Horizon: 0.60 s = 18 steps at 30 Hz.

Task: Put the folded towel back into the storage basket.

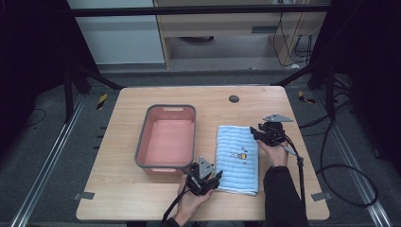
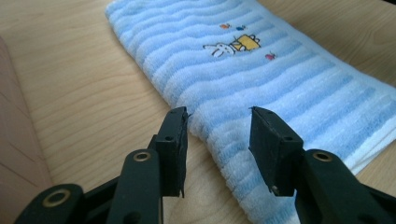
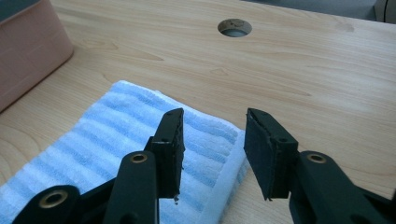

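Two hand-held grippers meet a folded blue striped towel (image 1: 237, 160) on a wood desk (image 1: 123, 189). Left gripper (image 1: 213, 182), at the towel's near left corner, has its jaws parted w/ the corner's edge lying between them, pads not pressing the cloth as far as the left gripper view shows. Right gripper (image 1: 254, 132), at the far right corner, also has jaws apart, straddling that corner's thick folded edge; no squeeze visible there either. Towel lies flat, long side running away from the person, a small cartoon print (image 2: 236, 44) near its middle, ahead of the left jaws & slightly to their right in the left gripper view. A pink tub (image 1: 166, 137) w/ grey rim stands just beside the towel, beyond the left jaws in the high view and at the far left of the right gripper view. A round cable hole (image 3: 234, 27) in the desk sits straight ahead of the right jaws, well apart from the towel.
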Tool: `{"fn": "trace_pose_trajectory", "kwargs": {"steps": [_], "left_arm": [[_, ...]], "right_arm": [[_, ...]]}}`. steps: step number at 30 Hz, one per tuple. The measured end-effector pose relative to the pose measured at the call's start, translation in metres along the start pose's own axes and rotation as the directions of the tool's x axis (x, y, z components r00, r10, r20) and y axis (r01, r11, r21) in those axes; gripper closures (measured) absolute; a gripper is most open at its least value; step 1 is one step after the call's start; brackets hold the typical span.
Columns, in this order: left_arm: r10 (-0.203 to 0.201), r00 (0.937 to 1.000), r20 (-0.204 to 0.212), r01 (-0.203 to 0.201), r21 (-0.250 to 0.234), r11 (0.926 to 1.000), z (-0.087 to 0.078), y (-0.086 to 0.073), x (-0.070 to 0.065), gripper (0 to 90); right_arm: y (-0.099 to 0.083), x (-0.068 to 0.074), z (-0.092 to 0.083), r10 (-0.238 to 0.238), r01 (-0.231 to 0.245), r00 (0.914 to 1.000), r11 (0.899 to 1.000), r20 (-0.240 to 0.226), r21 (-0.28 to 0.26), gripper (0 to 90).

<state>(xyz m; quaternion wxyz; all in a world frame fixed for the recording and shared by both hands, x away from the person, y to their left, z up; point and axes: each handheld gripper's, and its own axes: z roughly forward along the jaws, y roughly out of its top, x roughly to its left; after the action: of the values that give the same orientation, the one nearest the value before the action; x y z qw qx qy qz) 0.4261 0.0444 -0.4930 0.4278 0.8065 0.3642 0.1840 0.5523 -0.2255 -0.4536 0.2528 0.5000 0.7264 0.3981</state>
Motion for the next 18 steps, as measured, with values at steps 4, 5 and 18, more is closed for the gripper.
{"fn": "trace_pose_trajectory", "kwargs": {"steps": [4,5,18], "left_arm": [[-0.006,1.0000,0.004,0.006,0.013,0.9999,0.003,-0.003,0.001,57.4],[-0.005,1.0000,0.004,0.005,0.018,0.9998,0.004,-0.004,0.001,58.0],[-0.012,0.9999,-0.001,0.012,0.059,0.9982,0.011,-0.009,0.000,60.9]], "right_arm": [[-0.007,-0.002,0.006,0.016,-0.016,0.9999,1.000,-0.004,0.025,58.4],[-0.011,-0.002,0.008,0.023,-0.023,0.9997,0.999,-0.010,0.034,58.5],[-0.024,0.000,0.026,0.014,-0.013,0.9998,0.994,-0.010,0.112,58.4]]}}
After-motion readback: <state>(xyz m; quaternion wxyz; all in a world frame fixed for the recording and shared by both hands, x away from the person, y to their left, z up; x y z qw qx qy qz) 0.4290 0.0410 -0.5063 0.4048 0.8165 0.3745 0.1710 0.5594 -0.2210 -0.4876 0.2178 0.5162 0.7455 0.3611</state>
